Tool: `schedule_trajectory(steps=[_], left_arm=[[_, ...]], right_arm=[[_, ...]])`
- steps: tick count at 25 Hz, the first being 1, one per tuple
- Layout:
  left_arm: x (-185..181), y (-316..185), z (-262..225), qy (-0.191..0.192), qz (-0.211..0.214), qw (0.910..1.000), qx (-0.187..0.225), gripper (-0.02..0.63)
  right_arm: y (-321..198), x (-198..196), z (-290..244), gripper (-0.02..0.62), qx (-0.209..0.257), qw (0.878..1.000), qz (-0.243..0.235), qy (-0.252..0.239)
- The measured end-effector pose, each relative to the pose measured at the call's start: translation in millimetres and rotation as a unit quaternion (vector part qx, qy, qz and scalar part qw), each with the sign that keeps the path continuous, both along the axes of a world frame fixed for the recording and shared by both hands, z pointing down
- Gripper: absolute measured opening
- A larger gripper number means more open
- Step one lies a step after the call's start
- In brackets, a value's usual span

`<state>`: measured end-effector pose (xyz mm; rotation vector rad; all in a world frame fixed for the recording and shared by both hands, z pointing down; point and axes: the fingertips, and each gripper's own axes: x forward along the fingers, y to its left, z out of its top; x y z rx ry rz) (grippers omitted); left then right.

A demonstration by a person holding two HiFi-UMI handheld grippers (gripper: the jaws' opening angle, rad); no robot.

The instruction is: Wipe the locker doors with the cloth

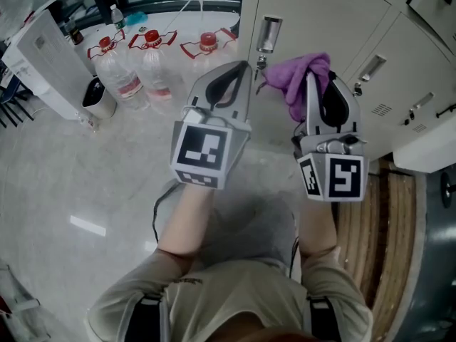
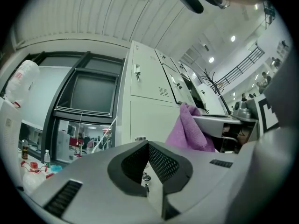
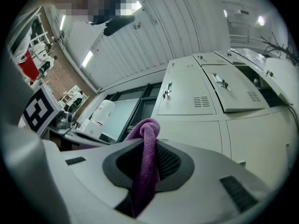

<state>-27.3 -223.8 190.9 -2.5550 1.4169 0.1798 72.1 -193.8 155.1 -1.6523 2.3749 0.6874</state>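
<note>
Pale glossy floor [image 1: 85, 177], bank of off-white metal lockers [image 1: 320, 20] straight ahead. Purple microfibre cloth [image 1: 303, 80] is clamped in the right tool [image 1: 317, 95], long axis running along the jaws, with a bunched wad sticking out past the tips. The wad points at the nearest locker door and sits just short of it; contact not confirmed. Right hand is nearer, so I'd expect it to push forward next. Left tool [image 1: 246, 66] has its jaws together, empty, beside the door's metal lock [image 1: 267, 34]. Nearby doors are shut, contents hidden. Clear red-capped plastic bottles [image 1: 153, 63] on the floor look full.
</note>
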Motion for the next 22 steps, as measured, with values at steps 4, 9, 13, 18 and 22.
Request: schedule_trajectory(steps=[4,9,13,18,22], left_arm=[[4,-6,-12,-0.003,0.008,1.0,0.003,0.002],[-1,-20,-36,0.0,0.008,0.9998,0.016,0.002],[-5,-30,-52,-0.003,0.007,0.9996,0.029,0.002],[-16,-43,-71,0.004,0.006,0.9993,0.038,0.002],[-21,-55,-77,0.0,0.002,0.9993,0.038,0.002]], right_arm=[[-14,-10,-30,0.052,0.021,1.0,-0.011,0.019],[-40,-23,-71,0.052,0.04,0.998,-0.018,0.033],[-61,-35,-89,0.052,0.043,0.998,-0.022,0.042],[-84,-43,-100,0.052,0.04,0.998,-0.011,0.057],[-105,-45,-104,0.052,0.026,0.998,-0.01,0.05]])
